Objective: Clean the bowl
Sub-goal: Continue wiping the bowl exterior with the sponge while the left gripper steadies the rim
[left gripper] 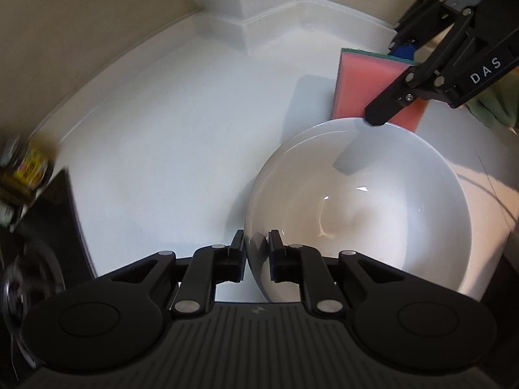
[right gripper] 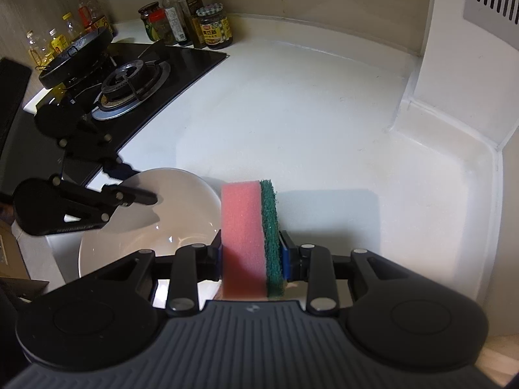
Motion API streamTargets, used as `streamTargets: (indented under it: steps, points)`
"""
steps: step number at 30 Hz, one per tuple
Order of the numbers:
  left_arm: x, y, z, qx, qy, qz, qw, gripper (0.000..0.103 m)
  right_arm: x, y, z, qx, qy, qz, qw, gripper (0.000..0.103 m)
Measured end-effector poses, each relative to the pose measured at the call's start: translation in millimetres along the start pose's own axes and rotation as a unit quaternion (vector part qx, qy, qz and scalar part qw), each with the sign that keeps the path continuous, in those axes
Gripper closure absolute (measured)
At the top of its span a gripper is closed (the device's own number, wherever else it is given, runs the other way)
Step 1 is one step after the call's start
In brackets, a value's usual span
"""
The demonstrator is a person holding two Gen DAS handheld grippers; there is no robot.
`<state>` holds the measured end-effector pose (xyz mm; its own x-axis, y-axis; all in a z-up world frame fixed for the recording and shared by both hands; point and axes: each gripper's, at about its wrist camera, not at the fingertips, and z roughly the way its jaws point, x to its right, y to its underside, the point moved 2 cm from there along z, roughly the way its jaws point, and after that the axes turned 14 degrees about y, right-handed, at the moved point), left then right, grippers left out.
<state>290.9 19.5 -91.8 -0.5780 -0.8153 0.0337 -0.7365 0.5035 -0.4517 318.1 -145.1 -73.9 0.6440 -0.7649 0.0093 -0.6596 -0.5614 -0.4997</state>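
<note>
White and shiny, the bowl point(left gripper: 356, 207) sits on the pale kitchen counter point(left gripper: 181, 149), and your left gripper point(left gripper: 256, 256) has it by the near rim. One finger point(left gripper: 236, 256) is outside the bowl wall and the other finger point(left gripper: 277, 256) is inside, so the rim is pinched between them with only a small gap. You can see a thin smear point(left gripper: 324, 227) at the bottom of the bowl. Your right gripper point(right gripper: 251, 256) is closed tight on a sponge point(right gripper: 249, 233) that stands up on its end between the two fingers. The pink soft side point(right gripper: 241, 236) faces left, toward the bowl, and the green scrubby side point(right gripper: 271, 236) faces right. From the left wrist view, the sponge hangs just behind the far rim of the bowl, and one black finger of the right gripper point(left gripper: 389, 107) pokes out over that rim. From the right wrist view, the bowl point(right gripper: 155, 227) is down and to the left of the sponge, very near it, but you cannot tell if they touch. Farther left there is a black gas stove point(right gripper: 129, 84) with a dark pan point(right gripper: 78, 58) on it, and jars and bottles point(right gripper: 194, 22) stand along the wall behind.
</note>
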Motion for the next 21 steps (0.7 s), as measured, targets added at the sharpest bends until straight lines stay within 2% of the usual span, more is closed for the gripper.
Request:
streamTargets:
  steps: [2, 3, 5, 8, 11, 13, 16, 18, 21]
  points:
    - [-5.5, -6.0, 2.5, -0.005, 0.002, 0.011, 0.9999, 0.088, 0.5, -1.5, 1.4, 0.002, 0.004, 0.001, 1.000, 0.075]
    - [-8.0, -7.8, 2.4, -0.008, -0.001, -0.002, 1.0000, 0.088, 0.9, -1.9, 2.2, 0.003, 0.005, 0.002, 1.000, 0.075]
    - [-8.0, -6.5, -1.3, -0.005, -0.013, -0.040, 0.9991, 0.088, 1.4, -1.2, 2.8, 0.004, 0.003, 0.009, 1.000, 0.075]
    - [-6.7, 8.1, -8.7, -0.004, -0.023, -0.128, 0.9915, 0.088, 2.8, 1.6, 2.4, 0.008, 0.000, 0.023, 1.000, 0.075]
    - [-3.1, 18.9, -10.6, 0.001, -0.023, -0.152, 0.9882, 0.087, 5.6, 6.0, 1.1, 0.014, 0.000, 0.045, 0.999, 0.075]
    - [0.5, 22.8, -9.9, 0.005, -0.026, -0.144, 0.9892, 0.087, 8.3, 9.2, 0.5, 0.015, -0.004, 0.062, 0.998, 0.075]
    - [3.1, 21.5, -9.6, 0.002, -0.026, -0.107, 0.9939, 0.087, 9.5, 10.9, -0.2, 0.008, -0.007, 0.065, 0.998, 0.075]
    - [4.1, 19.6, -8.6, 0.000, -0.019, -0.060, 0.9980, 0.087, 10.8, 9.4, 0.3, 0.000, -0.009, 0.056, 0.998, 0.076]
    - [6.2, 15.4, -8.1, -0.005, -0.007, -0.012, 0.9999, 0.087, 10.6, 2.3, 3.2, 0.000, -0.007, 0.037, 0.999, 0.076]
